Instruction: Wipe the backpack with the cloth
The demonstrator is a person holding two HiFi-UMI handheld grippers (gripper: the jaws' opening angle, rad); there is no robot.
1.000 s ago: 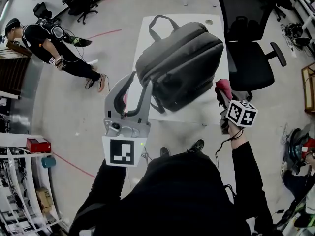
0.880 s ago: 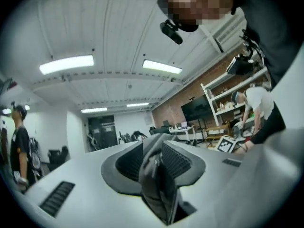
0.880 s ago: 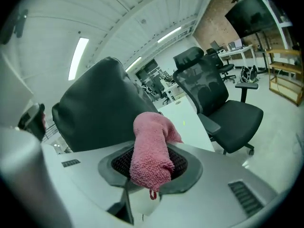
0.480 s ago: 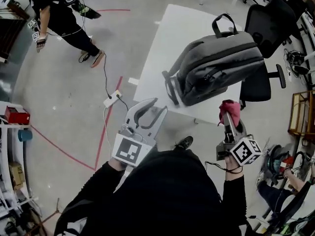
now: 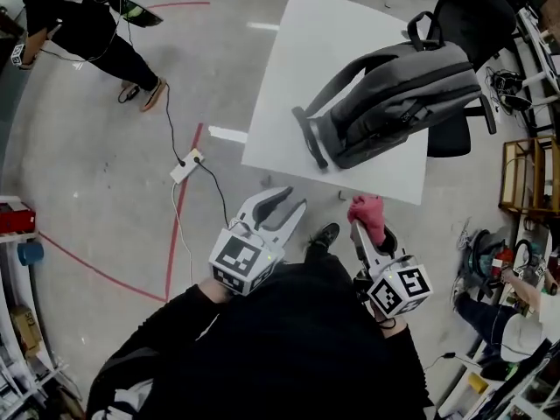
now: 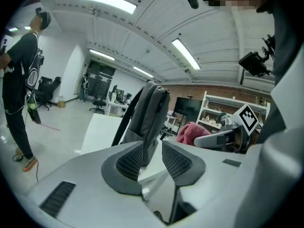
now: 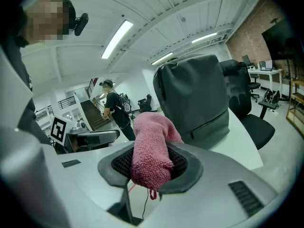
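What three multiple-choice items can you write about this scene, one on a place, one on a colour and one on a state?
1. Where is the backpack?
A. on the white table
B. on the floor
C. on a chair

2. What colour is the cloth?
A. blue
B. pink
C. yellow

3. What is the state of the right gripper?
A. open and empty
B. shut on the cloth
C. shut on a strap

Answers:
1 A: the head view shows it resting on the white table.
2 B: it looks pink in every view.
3 B: the right gripper view shows its jaws clamping the cloth.
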